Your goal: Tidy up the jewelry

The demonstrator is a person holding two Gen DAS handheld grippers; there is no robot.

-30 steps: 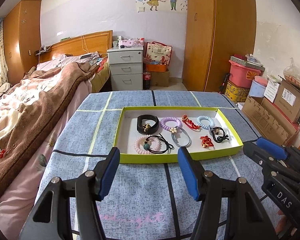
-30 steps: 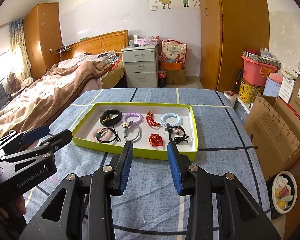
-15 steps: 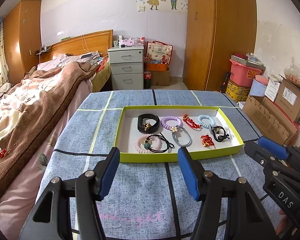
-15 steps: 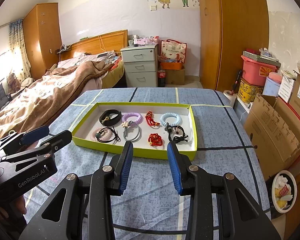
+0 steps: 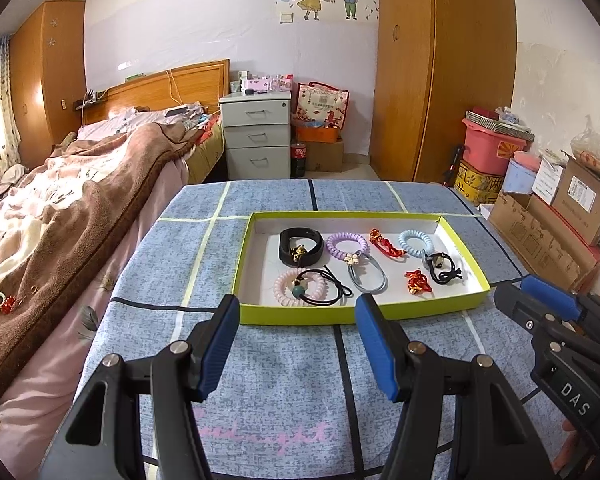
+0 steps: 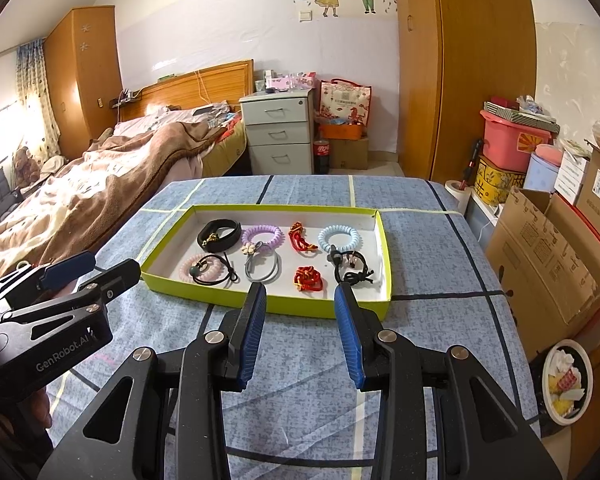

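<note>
Left gripper (image 5: 296, 312), right gripper (image 6: 300, 300) both wide, empty; tray (image 5: 364, 314): eight hair ties

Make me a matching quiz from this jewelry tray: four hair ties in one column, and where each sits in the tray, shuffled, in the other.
Seen from the left wrist view.

1. black band
2. light blue coil tie
3. pink coil tie
4. small red knot

A. front row, left end
B. back row, right end
C. front row, toward the right
D. back row, left end

Pairs: 1-D, 2-B, 3-A, 4-C
</note>
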